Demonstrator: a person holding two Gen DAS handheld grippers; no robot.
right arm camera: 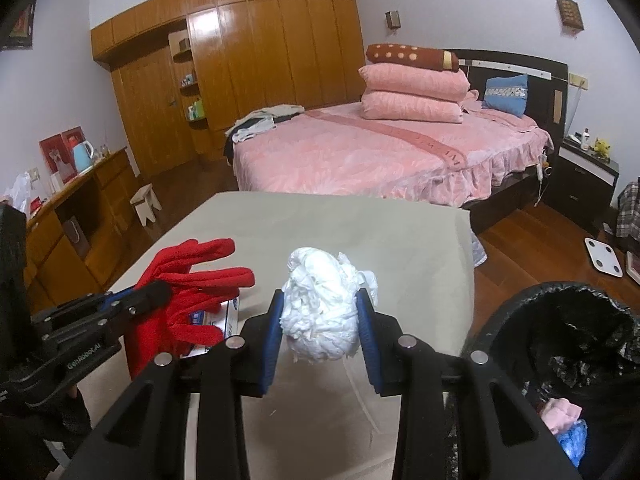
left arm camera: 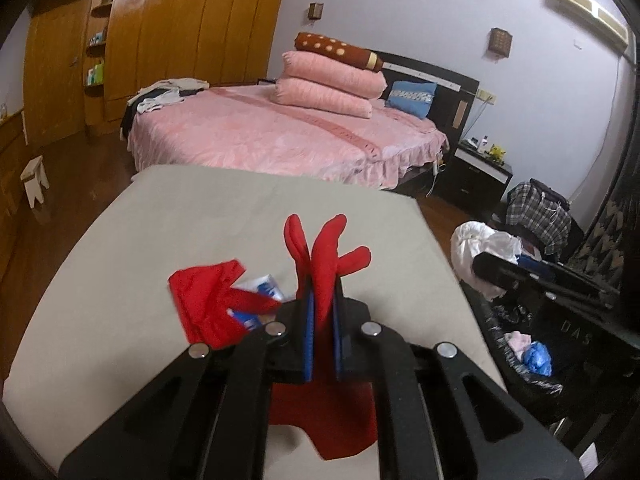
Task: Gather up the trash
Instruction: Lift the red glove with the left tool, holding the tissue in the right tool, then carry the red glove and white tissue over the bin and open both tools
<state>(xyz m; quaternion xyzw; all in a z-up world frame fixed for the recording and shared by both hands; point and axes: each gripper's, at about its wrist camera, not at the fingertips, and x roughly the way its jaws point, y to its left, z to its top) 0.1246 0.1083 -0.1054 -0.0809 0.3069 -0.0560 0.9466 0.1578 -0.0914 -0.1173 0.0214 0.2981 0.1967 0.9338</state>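
Lighting: dim, even, cool indoor; soft shadows only. Glare: sheen on wardrobe (right arm camera: 256, 52) doors. Distortion: strong fisheye bowing, dark vignetted corners. Focus: slightly soft throughout.

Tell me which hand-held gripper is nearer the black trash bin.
Right. The right hand-held gripper, clamping a crumpled white tissue wad, is beside the black trash bin; the left hand-held gripper is farther away.

blue-white packet (left arm camera: 267, 285) mostly hidden, maybe tissues
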